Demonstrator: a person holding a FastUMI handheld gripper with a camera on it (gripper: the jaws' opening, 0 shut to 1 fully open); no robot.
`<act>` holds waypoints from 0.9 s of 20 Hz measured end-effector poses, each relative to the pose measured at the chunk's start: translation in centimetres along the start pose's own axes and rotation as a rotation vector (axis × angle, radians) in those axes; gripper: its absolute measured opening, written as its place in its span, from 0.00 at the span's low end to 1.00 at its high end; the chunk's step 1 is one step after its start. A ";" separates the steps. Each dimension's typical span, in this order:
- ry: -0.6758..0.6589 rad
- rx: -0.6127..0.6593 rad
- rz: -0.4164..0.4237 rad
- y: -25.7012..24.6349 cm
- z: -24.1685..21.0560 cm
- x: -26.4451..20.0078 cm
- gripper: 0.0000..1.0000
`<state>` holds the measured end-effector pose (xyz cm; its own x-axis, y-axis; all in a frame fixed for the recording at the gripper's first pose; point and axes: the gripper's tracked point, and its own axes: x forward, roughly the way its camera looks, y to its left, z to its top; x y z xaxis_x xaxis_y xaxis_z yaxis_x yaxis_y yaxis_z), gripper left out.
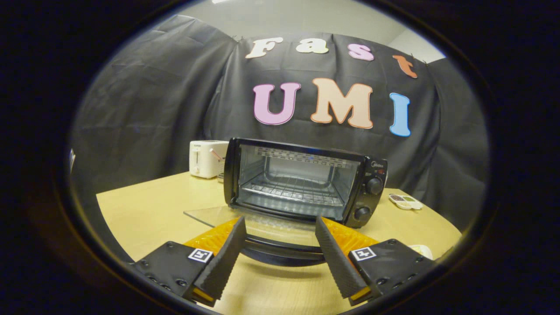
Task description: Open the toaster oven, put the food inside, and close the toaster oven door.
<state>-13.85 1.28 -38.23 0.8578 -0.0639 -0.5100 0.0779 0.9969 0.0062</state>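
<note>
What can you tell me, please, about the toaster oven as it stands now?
The toaster oven is a black box, metal by its look, standing upright on the wooden table. Its glass door is folded down flat, with the curved black handle between the open claw fingers. Inside is a bare wire rack. Two knobs sit on its control side.

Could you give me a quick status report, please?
Gripper open, jaws either side of door handle, not pressing. Oven door down flat, rack bare. Nothing blocking the opening.

Ribbed wedge-shaped tongs (280, 227) on black screwed mounts bearing square markers.
</note>
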 end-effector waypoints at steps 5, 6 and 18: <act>0.067 0.021 -0.010 -0.2 -2.7 0.1 0.98; 0.067 0.036 -0.008 -0.3 -3.0 0.4 0.98; 0.140 0.064 0.003 0.1 -4.1 1.0 0.98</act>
<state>-15.04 1.47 -42.28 0.7793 -0.0498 -0.6247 0.1117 0.9919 0.0603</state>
